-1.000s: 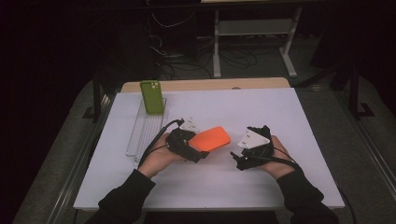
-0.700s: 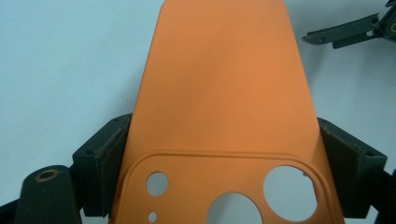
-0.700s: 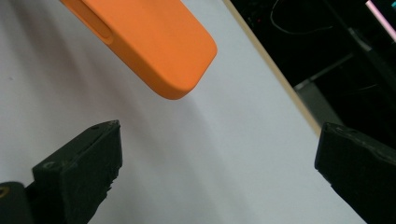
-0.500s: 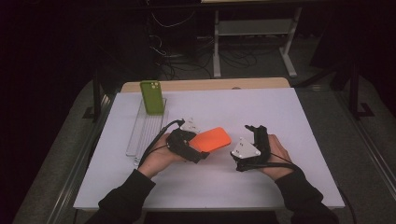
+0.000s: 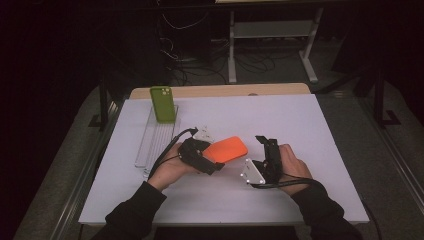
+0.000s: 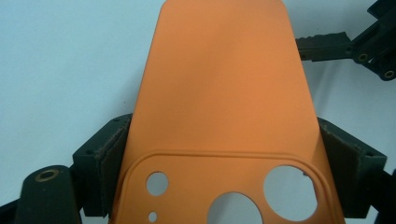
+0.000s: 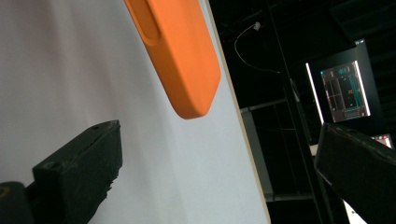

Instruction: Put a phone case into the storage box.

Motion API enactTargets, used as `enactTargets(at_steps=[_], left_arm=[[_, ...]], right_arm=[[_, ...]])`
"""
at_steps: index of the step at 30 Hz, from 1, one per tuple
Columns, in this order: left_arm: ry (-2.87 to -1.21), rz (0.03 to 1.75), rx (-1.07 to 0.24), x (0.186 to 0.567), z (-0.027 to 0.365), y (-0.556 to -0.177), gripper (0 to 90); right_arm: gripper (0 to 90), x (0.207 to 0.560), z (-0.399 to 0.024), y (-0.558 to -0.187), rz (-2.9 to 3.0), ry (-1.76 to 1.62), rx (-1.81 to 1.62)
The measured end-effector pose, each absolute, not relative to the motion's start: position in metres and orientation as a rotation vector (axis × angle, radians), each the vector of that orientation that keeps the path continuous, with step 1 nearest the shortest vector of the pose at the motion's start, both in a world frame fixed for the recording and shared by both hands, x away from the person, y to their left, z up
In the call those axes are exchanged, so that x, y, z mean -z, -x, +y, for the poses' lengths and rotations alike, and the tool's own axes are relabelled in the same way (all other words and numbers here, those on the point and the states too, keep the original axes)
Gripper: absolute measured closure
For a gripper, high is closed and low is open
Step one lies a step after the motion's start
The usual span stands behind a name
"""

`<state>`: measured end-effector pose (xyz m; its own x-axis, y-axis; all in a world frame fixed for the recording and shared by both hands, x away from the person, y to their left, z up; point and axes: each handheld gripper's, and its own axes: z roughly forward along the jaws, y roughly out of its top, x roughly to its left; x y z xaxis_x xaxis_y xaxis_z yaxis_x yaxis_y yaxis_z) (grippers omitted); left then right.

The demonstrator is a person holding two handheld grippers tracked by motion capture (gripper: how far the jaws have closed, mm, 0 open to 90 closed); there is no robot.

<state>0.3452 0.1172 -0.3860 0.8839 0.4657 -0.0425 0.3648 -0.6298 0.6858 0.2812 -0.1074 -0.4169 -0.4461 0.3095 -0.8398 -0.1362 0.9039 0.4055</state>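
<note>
Keep your left tool clamped on the orange silicone phone case by its camera end—bring your wide-open, empty right tool squarely onto the free end beside it.

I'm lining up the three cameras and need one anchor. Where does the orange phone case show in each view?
High view: the orange phone case lies at table centre, its near end in the left claw.
Left gripper view: it runs up the middle, camera cutouts at the bottom, clamped between the pads.
Right gripper view: its rounded end hangs at top centre, ahead of the open right claw.
Shared landmark: the white table top.
</note>
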Motion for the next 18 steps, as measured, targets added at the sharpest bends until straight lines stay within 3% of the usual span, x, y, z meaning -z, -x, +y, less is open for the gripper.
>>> enactTargets(at_steps=[12, 18], left_arm=[[-2.301, 0.593, -0.177, 0.386, 0.113, -0.343, 15.0], [-2.316, 0.577, -0.181, 0.384, 0.113, -0.342, 15.0]], right_arm=[[0.2, 0.419, -0.095, -0.278, 1.911, -0.017, -0.467], [5.1, 0.420, -0.085, -0.272, 1.888, -0.008, -0.448]])
